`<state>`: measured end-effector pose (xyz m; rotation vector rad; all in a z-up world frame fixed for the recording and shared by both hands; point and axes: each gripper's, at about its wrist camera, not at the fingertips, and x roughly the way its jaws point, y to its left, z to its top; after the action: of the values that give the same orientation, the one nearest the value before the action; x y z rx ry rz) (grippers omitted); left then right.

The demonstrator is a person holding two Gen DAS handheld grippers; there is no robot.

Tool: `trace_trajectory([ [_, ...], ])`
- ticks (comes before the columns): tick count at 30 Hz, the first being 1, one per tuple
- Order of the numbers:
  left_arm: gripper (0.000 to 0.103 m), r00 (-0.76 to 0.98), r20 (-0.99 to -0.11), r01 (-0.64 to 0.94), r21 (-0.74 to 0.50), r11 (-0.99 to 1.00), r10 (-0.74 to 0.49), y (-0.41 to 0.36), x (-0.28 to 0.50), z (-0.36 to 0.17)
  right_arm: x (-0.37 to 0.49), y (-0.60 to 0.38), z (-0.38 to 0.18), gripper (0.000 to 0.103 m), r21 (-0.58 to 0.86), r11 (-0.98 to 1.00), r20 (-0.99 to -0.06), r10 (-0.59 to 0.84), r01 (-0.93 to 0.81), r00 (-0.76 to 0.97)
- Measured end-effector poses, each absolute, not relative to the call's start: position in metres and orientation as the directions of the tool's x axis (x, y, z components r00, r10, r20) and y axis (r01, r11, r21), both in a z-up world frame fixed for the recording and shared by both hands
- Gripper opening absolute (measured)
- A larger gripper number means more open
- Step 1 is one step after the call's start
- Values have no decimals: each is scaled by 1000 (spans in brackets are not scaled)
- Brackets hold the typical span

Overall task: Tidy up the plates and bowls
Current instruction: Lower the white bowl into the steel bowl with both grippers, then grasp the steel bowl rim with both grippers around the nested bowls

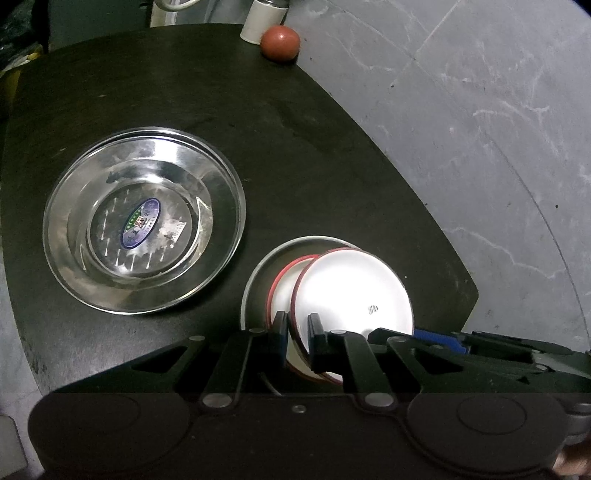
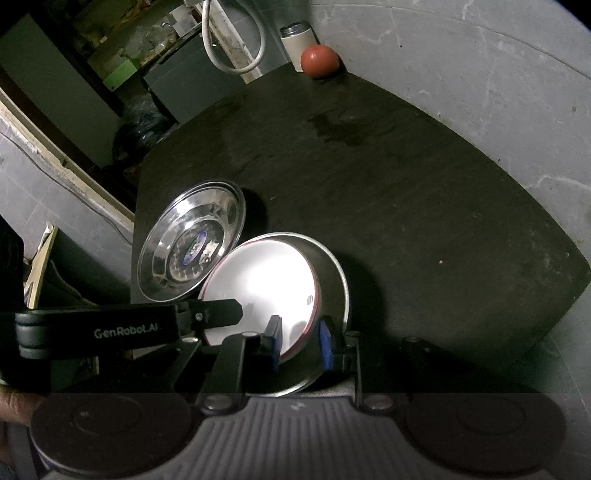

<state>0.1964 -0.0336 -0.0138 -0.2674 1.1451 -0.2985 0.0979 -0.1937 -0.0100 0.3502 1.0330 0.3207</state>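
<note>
A shiny steel plate (image 1: 144, 221) with an oval sticker lies on the dark table (image 1: 295, 147); it also shows in the right wrist view (image 2: 188, 247). Beside it stands a grey bowl (image 1: 255, 280) with red-rimmed white bowls nested in it. My left gripper (image 1: 297, 332) is shut on the rim of the upper white bowl (image 1: 354, 288), which tilts. My right gripper (image 2: 300, 341) straddles the white bowl's (image 2: 266, 280) rim inside the grey bowl (image 2: 336, 273), with a gap at the right pad.
A red ball (image 1: 279, 41) and a white cylindrical canister (image 1: 258, 18) sit at the table's far corner, also in the right wrist view (image 2: 320, 61). Grey stone floor (image 1: 480, 129) surrounds the table on the right. Cluttered shelves and a hose (image 2: 229, 44) lie behind.
</note>
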Motion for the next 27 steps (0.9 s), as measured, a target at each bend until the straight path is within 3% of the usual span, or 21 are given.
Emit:
trace_trajectory([
  [13,11,379,-851,93,-355,930,-363,-36,198,-15,98,-194,-10,26,430,898,-774,420,-94,473],
  [27,30,382,-842,100,-372,923,-381,-35,199,-14,100,-197,-12,26,433,896,-772,424,-96,473],
])
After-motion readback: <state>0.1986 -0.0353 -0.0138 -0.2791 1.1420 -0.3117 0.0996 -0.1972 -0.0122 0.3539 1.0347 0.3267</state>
